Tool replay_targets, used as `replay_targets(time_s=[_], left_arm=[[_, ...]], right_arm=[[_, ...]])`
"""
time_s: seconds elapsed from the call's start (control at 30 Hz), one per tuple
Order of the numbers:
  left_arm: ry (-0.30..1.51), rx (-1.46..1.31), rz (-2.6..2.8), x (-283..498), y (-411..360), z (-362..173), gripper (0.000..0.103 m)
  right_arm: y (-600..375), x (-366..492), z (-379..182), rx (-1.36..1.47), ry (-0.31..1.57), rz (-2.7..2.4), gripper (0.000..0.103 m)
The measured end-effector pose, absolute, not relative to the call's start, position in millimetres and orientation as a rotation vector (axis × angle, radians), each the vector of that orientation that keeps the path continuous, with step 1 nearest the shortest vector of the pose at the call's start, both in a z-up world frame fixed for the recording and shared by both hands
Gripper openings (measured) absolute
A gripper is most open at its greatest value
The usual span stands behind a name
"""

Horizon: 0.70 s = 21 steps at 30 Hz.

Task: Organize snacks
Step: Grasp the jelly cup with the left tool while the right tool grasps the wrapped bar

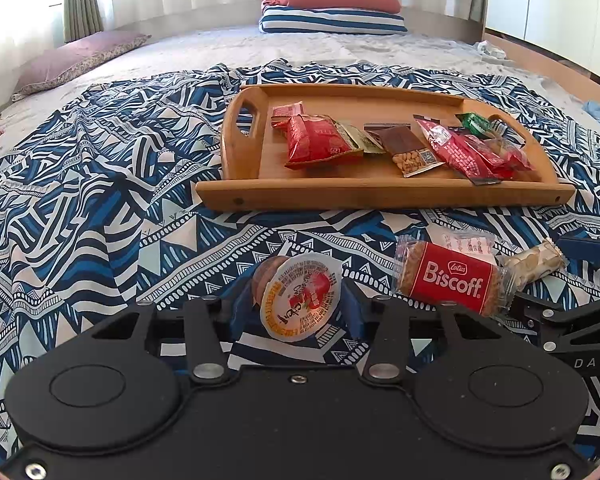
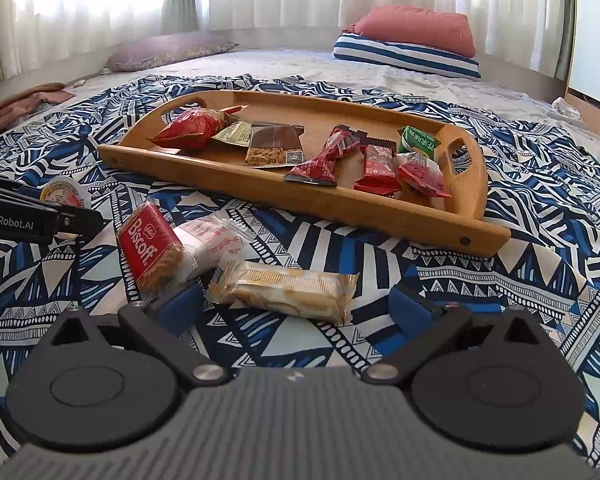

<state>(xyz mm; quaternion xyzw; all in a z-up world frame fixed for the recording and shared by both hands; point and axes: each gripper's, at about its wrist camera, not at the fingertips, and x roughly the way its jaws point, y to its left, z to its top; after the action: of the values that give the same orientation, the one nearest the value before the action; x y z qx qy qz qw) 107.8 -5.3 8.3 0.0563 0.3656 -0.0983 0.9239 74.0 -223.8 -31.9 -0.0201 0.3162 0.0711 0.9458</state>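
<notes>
A small jelly cup (image 1: 296, 296) with an orange-rimmed printed lid sits tilted between the blue pads (image 1: 242, 308) of my left gripper (image 1: 298, 310), which is shut on it just above the patterned bedspread. Right of it lie a red Biscoff packet (image 1: 452, 280), a white-and-pink packet (image 1: 468, 244) and a pale cracker packet (image 1: 536, 266). In the right wrist view my right gripper (image 2: 296, 304) stands open, one finger on each side of the cracker packet (image 2: 284, 292), not touching it. The Biscoff packet (image 2: 150, 248) lies at its left. The wooden tray (image 2: 300, 200) beyond holds several snack packets.
The blue-and-white bedspread (image 1: 100, 200) is rumpled on the left. A purple pillow (image 1: 76, 60) lies at the far left. A red pillow rests on a striped one (image 1: 332, 24) at the back. Brown cloth (image 2: 16, 100) lies at the bed's left edge.
</notes>
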Motion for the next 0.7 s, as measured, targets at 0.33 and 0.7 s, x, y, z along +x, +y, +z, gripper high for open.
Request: replay_targets(time_s=[0.33,0.7], left_arm=[[0.75,0.113,-0.201,106,-6,9,0.044],[0.747,0.114,-0.205,104,-5,10,0.044]], right_arm=[[-225,71,-30,-0.03,0.628,0.137,0.098],[-229,62,-22,-0.013,0.574,0.118,0.063]])
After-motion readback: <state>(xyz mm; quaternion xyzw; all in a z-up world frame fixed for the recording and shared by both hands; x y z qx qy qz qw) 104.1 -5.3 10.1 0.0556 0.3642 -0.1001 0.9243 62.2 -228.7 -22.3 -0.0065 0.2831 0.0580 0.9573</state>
